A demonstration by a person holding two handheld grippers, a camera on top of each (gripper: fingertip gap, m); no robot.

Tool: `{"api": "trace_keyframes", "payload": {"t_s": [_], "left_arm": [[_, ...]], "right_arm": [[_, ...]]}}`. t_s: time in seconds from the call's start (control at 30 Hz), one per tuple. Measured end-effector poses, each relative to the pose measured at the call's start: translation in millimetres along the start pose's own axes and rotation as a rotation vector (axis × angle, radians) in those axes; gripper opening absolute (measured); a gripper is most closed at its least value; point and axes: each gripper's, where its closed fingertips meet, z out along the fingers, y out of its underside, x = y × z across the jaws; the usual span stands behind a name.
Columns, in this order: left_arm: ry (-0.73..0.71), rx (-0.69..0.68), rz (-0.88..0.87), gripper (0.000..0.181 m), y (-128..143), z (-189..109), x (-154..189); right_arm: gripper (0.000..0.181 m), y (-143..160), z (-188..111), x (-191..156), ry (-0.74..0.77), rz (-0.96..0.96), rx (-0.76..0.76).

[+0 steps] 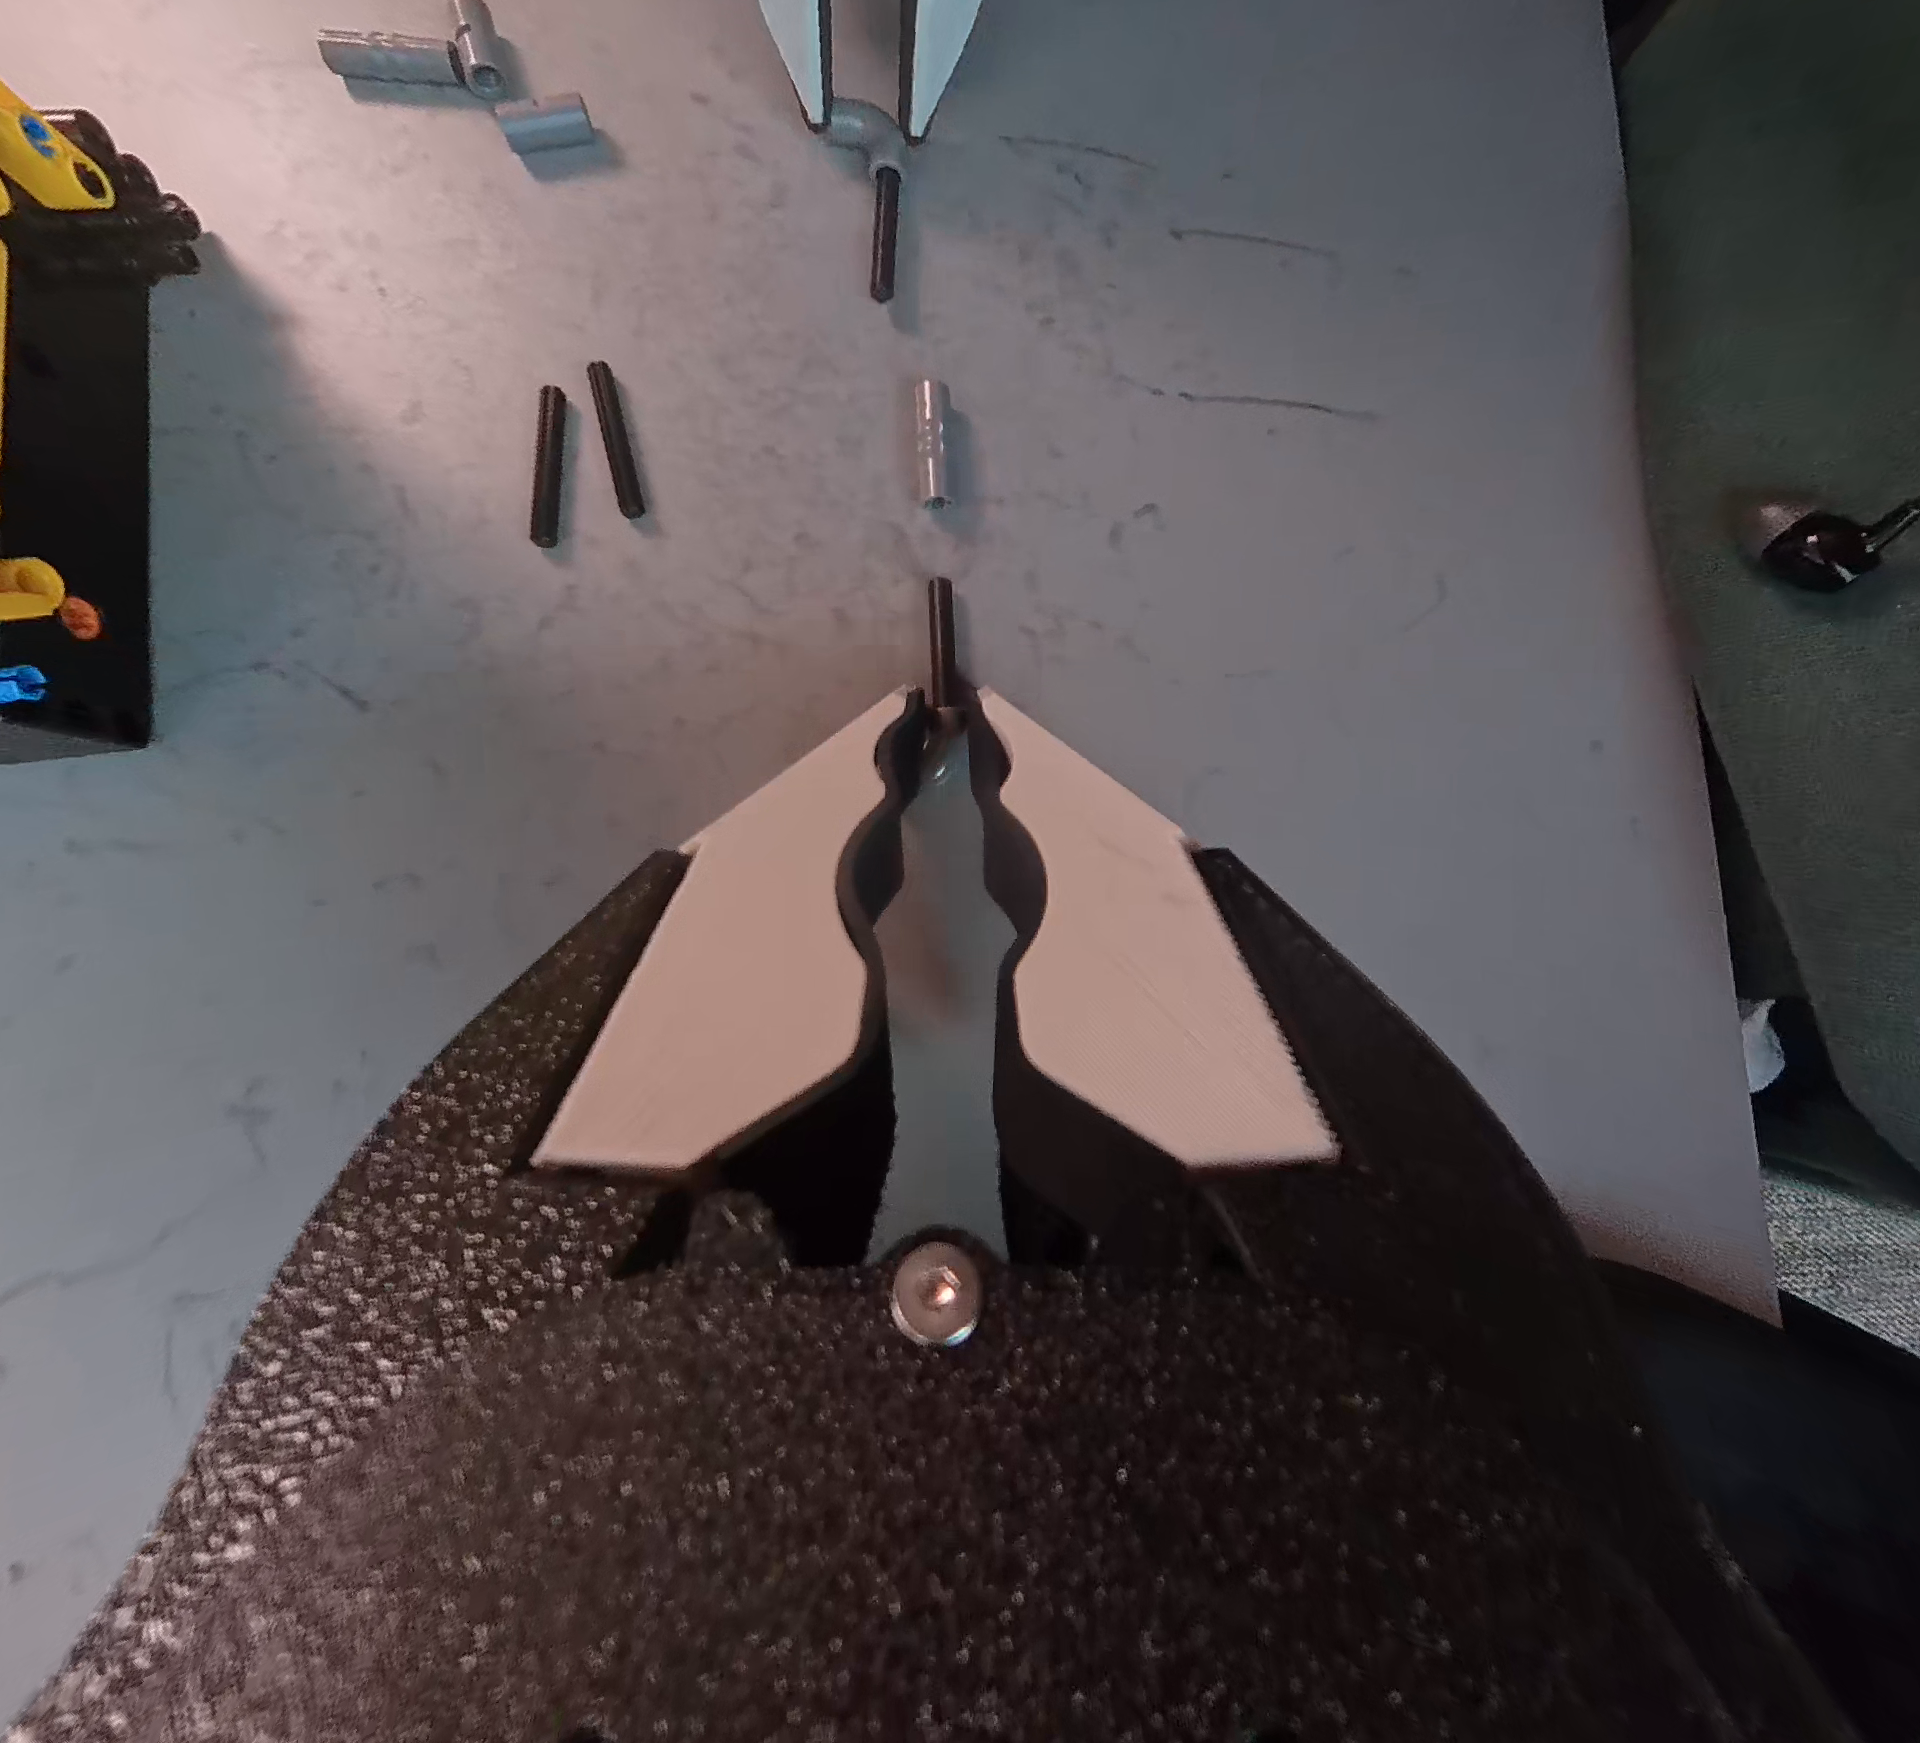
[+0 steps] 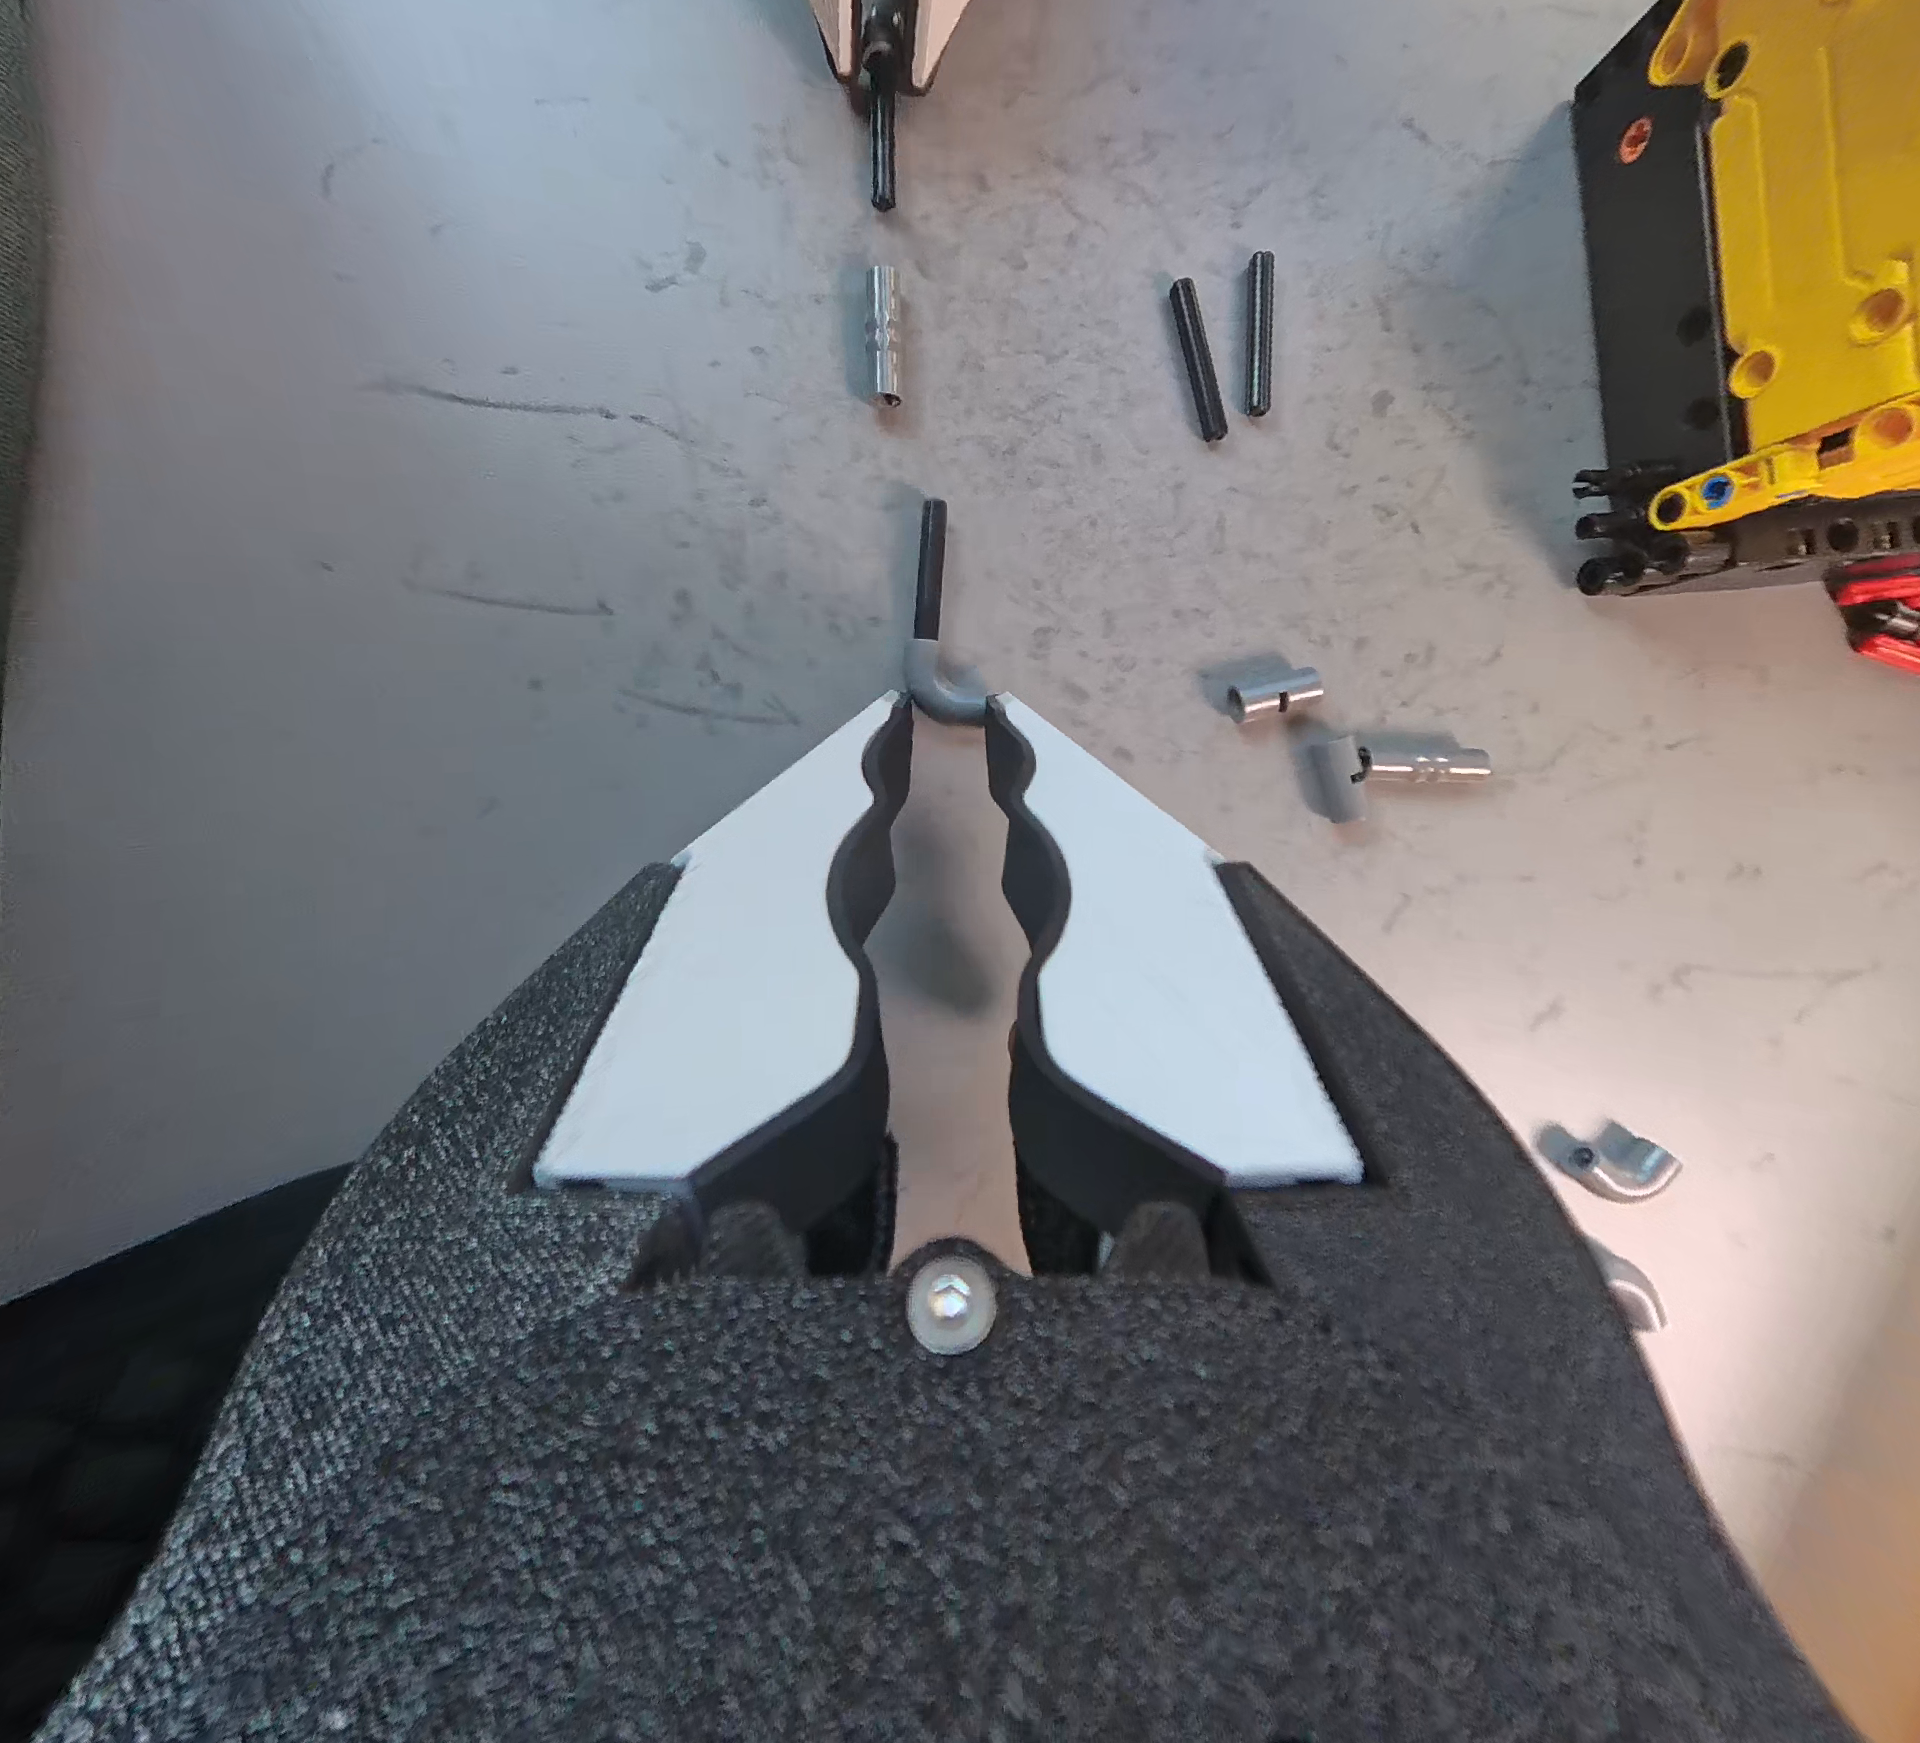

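The left gripper (image 1: 943, 706) pinches a small grey piece with a black rod (image 1: 941, 639) sticking forward. Opposite, the right gripper (image 2: 948, 704) clamps a grey elbow (image 2: 943, 694) carrying its own rod (image 2: 928, 571). Both rods aim at the ribbed metal sleeve (image 1: 937, 455) lying between them on the scuffed table (image 1: 1299, 550), seemingly lined up end to end. Beside the sleeve lie two spare rods (image 1: 587, 452); beyond them, a yellow-and-black brick model (image 1: 62, 405).

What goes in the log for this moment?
left gripper: shut on black rod | right gripper: shut on grey elbow | grey sleeve: between
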Motion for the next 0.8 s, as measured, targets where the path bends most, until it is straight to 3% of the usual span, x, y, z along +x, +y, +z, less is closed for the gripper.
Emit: {"api": "trace_keyframes", "payload": {"t_s": [0.27, 0.4, 0.6, 0.8], "left_arm": [[-0.009, -0.017, -0.002, 0.008, 6, -6, -2], [-0.022, 0.014, -0.006, 0.016, 2, -9, -4], [-0.134, 0.188, -0.011, 0.023, -25, -30, -25], [-0.379, 0.438, -0.068, 0.027, -55, -68, -65]], "right_arm": [[0.014, 10, -6, 4, 0.018, 0.004, -0.032], [0.017, 9, -7, 5, 0.029, 0.009, -0.018], [0.02, -7, -23, 22, 0.129, 0.103, 0.162], [0.023, -11, -59, 68, 0.421, 0.236, 0.345]]}}
